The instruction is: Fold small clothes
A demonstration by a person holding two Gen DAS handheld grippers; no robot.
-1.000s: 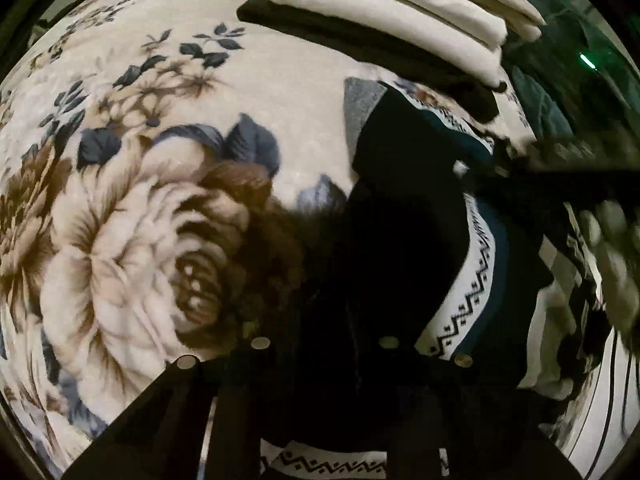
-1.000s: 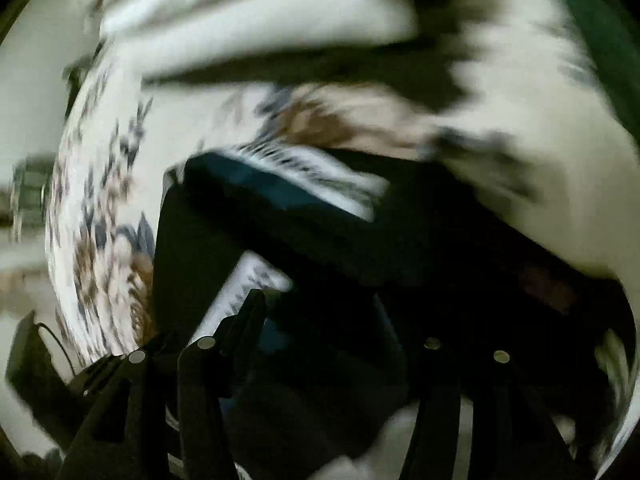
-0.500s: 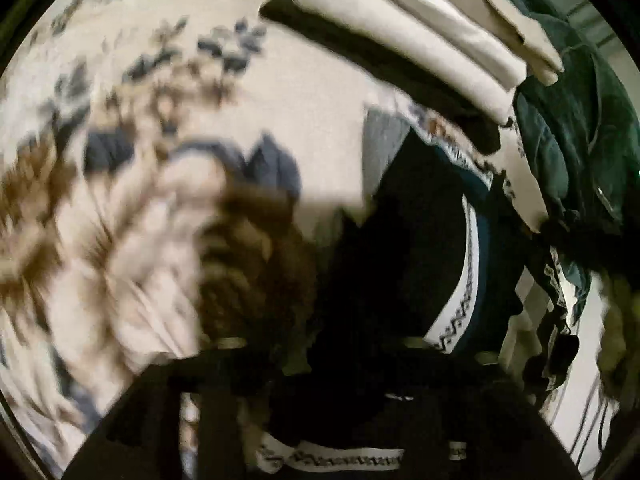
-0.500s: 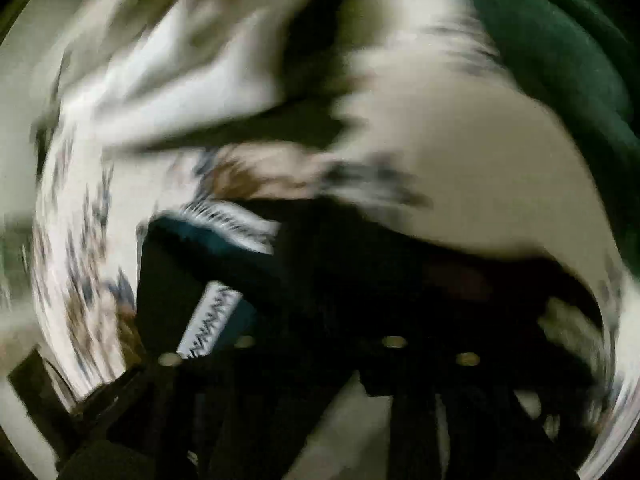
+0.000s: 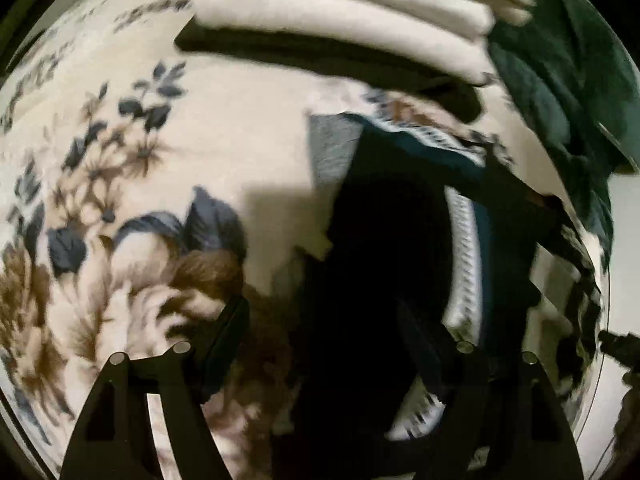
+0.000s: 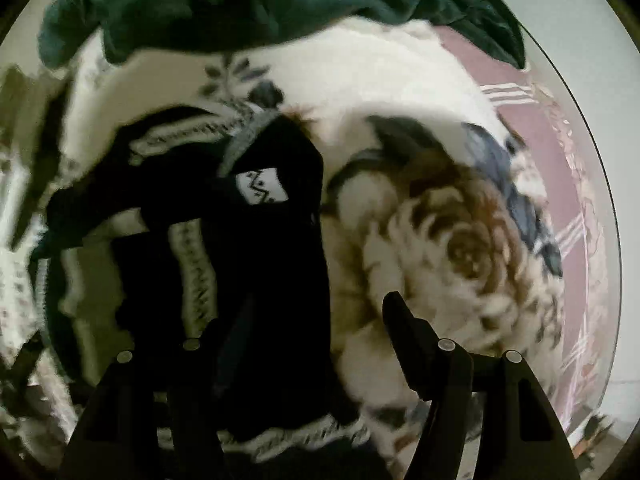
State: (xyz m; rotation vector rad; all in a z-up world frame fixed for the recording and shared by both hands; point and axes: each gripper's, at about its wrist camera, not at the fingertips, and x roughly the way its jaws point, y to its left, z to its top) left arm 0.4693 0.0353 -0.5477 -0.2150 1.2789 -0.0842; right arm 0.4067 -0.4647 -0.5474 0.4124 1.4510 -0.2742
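A small black garment [image 5: 384,240] with white zigzag-patterned trim lies folded on a floral blanket [image 5: 132,184]. In the left wrist view my left gripper [image 5: 320,332] is open above the garment's near edge, its left finger over the blanket, its right finger over the dark cloth. In the right wrist view the same garment [image 6: 256,240] lies left of centre. My right gripper [image 6: 308,332] is open, its left finger over the garment and its right finger over the blanket's rose. Neither gripper holds anything.
A stack of folded cream and black clothes [image 5: 352,20] lies beyond the garment. A dark green garment heap [image 6: 260,0] lies at the blanket's far side, also in the left wrist view [image 5: 560,80]. A pink patterned sheet [image 6: 540,140] edges the blanket.
Both grippers have opened and let go of the black garment. The right gripper has swung right, so the garment now lies left in its view. The left view has shifted nearer the stack.
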